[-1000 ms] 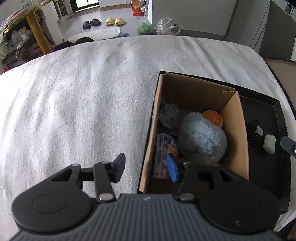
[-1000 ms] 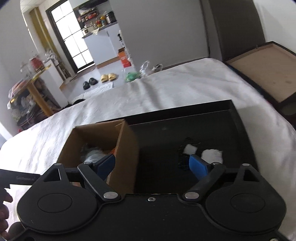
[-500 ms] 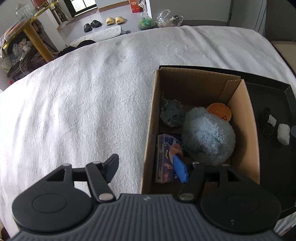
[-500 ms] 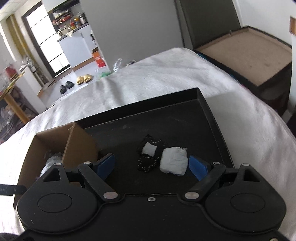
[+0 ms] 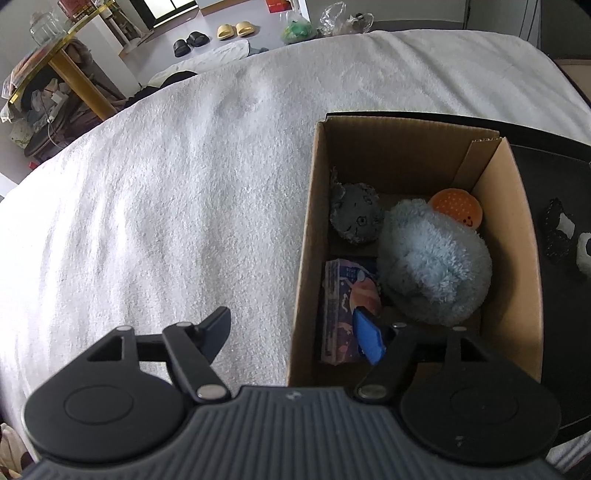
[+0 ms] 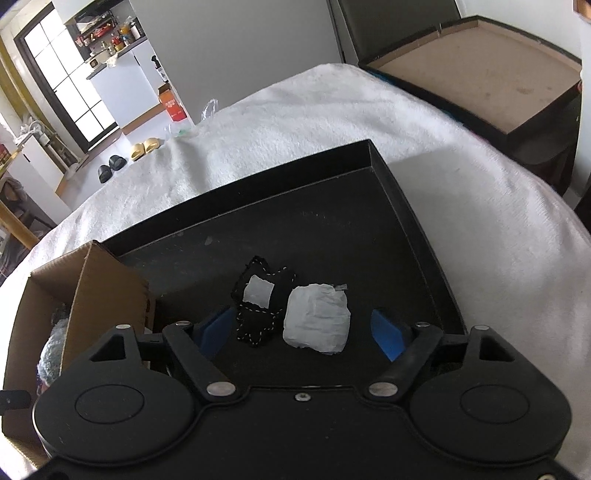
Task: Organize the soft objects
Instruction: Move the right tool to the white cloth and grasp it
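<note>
A cardboard box [image 5: 306, 229] stands at the left end of a black tray [image 6: 417, 229] on a white towel. It holds a fluffy light-blue plush [image 5: 432, 266], a grey plush [image 5: 354, 218], an orange ball [image 5: 456, 206] and a printed packet [image 5: 343, 302]. On the tray floor lie a white crumpled soft piece [image 6: 317, 317] and a black stitched patch [image 6: 262, 299] with a white square. My right gripper [image 6: 301, 332] is open, low over the tray, with both pieces between its fingers. My left gripper [image 5: 295, 332] is open and empty, straddling the box's left wall.
The white towel [image 5: 147, 203] covers the bed around the tray. A brown-topped dark cabinet [image 6: 480, 74] stands beyond the bed at the right. A yellow-legged table [image 5: 66, 66], slippers [image 5: 232, 29] and bags lie on the floor beyond the far edge.
My right gripper has swung right from the box and dropped toward the white piece and black patch, which now lie between its fingers. My left gripper has moved forward over the box's left wall.
</note>
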A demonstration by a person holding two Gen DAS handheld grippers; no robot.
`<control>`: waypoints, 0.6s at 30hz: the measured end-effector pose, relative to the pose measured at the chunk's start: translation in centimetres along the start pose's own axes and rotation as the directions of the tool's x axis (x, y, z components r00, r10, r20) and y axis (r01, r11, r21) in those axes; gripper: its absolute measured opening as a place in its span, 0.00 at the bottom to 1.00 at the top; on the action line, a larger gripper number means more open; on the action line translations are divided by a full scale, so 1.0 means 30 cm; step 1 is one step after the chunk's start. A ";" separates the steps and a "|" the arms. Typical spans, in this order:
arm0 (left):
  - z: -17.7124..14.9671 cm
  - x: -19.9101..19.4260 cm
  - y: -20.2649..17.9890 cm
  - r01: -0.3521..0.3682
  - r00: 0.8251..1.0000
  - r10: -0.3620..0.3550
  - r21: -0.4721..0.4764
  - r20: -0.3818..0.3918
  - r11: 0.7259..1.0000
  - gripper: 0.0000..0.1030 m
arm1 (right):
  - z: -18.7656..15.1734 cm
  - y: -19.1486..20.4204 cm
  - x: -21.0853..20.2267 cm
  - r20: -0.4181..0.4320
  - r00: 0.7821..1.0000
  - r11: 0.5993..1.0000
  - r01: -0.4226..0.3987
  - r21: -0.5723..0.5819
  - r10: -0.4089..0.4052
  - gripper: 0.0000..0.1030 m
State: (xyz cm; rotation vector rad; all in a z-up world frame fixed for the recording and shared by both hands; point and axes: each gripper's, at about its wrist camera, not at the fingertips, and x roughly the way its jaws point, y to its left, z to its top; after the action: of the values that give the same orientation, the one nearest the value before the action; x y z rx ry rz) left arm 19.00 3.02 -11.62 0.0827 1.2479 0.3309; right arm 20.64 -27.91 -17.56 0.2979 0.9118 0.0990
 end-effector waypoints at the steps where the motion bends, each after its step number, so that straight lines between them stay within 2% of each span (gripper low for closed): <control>1: 0.002 0.001 -0.002 -0.002 1.000 0.002 0.001 -0.001 1.000 0.69 | 0.001 -0.001 0.008 -0.005 1.000 1.000 0.000 0.001 0.000 0.74; 4: 0.003 -0.001 -0.008 -0.003 1.000 0.003 0.007 -0.003 1.000 0.69 | 0.000 -0.005 0.027 -0.016 1.000 1.000 0.003 0.005 -0.003 0.68; 6: 0.004 -0.006 -0.010 -0.005 1.000 0.005 0.009 -0.002 1.000 0.69 | 0.002 -0.012 0.043 -0.026 1.000 1.000 0.002 0.014 -0.002 0.58; 7: 0.004 -0.008 -0.012 -0.006 1.000 0.006 0.010 0.000 1.000 0.69 | 0.003 -0.015 0.053 -0.033 0.999 1.000 0.006 0.017 -0.006 0.43; 8: 0.004 -0.010 -0.012 -0.006 1.000 0.006 0.012 0.001 1.000 0.69 | 0.004 -0.020 0.059 -0.041 0.999 1.000 0.008 0.020 -0.007 0.40; 10: 0.003 -0.015 -0.010 -0.004 1.000 0.004 0.012 0.004 1.000 0.69 | 0.001 -0.026 0.071 -0.063 0.998 1.000 0.003 0.027 -0.002 0.40; 18: -0.004 -0.040 0.008 0.008 1.000 -0.008 -0.004 0.012 1.000 0.69 | -0.007 -0.011 0.020 -0.054 0.998 1.000 -0.016 -0.003 0.015 0.39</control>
State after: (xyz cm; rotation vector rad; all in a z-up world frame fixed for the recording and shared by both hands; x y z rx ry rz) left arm 18.52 2.89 -10.52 0.0763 1.2349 0.3255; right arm 20.83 -28.04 -18.24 0.3005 0.9629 0.1233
